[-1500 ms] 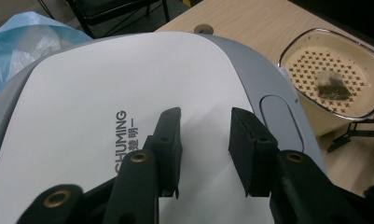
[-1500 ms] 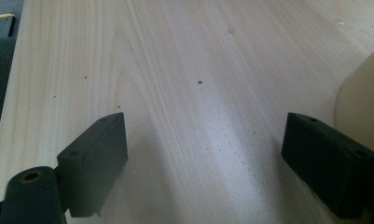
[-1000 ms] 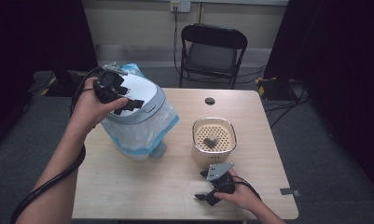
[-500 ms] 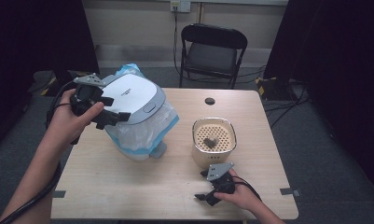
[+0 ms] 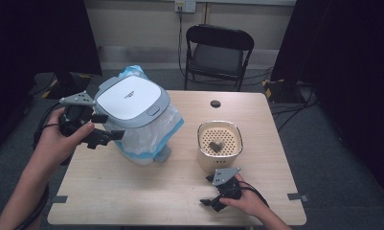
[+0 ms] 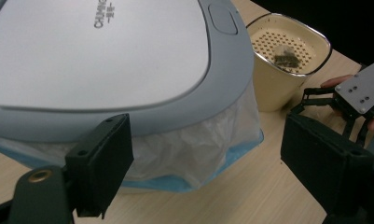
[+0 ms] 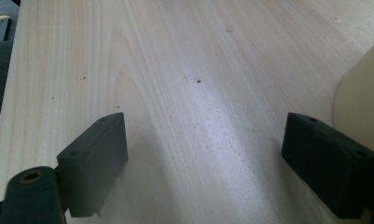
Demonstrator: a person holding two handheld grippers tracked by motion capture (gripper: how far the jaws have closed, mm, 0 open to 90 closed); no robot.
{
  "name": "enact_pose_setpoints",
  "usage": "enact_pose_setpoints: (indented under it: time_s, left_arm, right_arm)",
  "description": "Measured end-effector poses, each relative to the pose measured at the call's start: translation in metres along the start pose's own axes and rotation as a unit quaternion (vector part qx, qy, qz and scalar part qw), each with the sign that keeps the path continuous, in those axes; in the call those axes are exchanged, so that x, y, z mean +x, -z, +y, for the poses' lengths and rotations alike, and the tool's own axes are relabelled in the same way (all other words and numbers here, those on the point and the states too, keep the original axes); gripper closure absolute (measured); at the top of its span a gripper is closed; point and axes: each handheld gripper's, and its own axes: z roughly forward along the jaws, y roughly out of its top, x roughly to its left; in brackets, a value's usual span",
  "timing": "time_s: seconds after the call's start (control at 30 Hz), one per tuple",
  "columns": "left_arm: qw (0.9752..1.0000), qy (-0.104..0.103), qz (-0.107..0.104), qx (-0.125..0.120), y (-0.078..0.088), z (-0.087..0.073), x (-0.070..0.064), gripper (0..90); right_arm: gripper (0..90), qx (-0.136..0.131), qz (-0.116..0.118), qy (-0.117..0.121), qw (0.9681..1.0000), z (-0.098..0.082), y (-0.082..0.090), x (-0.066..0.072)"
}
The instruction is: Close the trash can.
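A bin with a white and grey lid (image 5: pixel 132 100) stands on the left half of the table, lined with a white and blue bag (image 5: pixel 149 139). My left gripper (image 5: pixel 108 127) hangs open just left of the bin, level with the lid's rim. In the left gripper view the lid (image 6: pixel 105 60) and the bag (image 6: pixel 198 144) lie just beyond the open jaws. A cream container (image 5: pixel 220 143) with a perforated insert holds a small teabag-like item (image 6: pixel 283 53). My right gripper (image 5: pixel 208 190) rests open near the front edge, in front of the container, over bare wood (image 7: pixel 175 70).
A black folding chair (image 5: pixel 219 50) stands behind the wooden table (image 5: pixel 132 191). A small black round spot (image 5: pixel 215 103) sits near the table's far edge. Cables lie on the floor at the right (image 5: pixel 285 103). The cream container's side (image 7: pixel 362 102) is close on the right gripper's right.
My left gripper has moved from above the lid to the left and toward the person, stopping beside the bin. The right gripper has stayed still.
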Motion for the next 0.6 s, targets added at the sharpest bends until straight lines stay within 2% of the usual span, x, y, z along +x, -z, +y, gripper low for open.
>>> enact_pose_setpoints:
  time_s: [0.2,0.37,0.6]
  left_arm:
    - [0.9999,0.004,-0.011,0.0,-0.008,-0.022,-0.001,16.5]
    - [0.9996,0.018,-0.02,-0.002,-0.018,-0.042,-0.001,16.5]
    - [0.9992,0.024,-0.032,-0.005,-0.031,-0.062,-0.005,16.5]
  right_arm:
    - [13.5,-0.001,-0.001,0.0,1.0,0.0,0.0,0.0]
    - [13.5,-0.001,-0.001,0.0,1.0,0.0,0.0,0.0]
    - [13.5,-0.001,-0.001,0.0,1.0,0.0,0.0,0.0]
